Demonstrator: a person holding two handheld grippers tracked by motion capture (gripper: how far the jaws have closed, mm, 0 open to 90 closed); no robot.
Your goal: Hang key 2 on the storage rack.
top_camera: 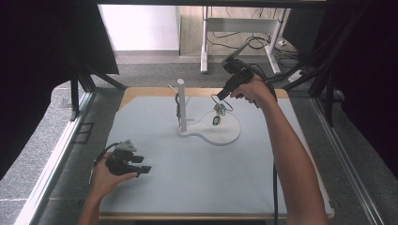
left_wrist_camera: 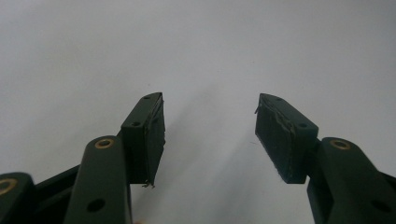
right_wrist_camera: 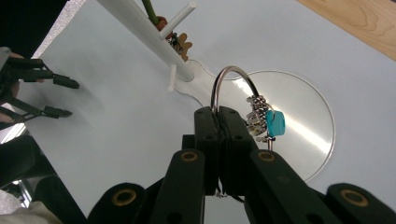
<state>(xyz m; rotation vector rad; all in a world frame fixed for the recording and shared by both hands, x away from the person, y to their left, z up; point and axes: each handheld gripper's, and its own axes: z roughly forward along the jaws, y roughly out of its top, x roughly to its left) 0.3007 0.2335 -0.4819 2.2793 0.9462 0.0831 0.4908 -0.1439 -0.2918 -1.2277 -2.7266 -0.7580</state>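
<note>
- A pale blue-grey table mat (top_camera: 197, 173) is laid on a wooden tabletop; grey carpet and desk legs are seen beyond.
- The key ring (right_wrist_camera: 233, 84) is clamped in the closed right gripper (right_wrist_camera: 218, 116), held above the white stand base (right_wrist_camera: 299, 121).
- Silver links and a turquoise charm (right_wrist_camera: 275, 123) are strung on it.
- The left gripper (left_wrist_camera: 210, 135) is held open, nothing between its pads.

Table evenly lit from above; glare is seen on the white stand base (right_wrist_camera: 299, 126) beyond the jaws; surroundings dark, jaws softly blurred.
</note>
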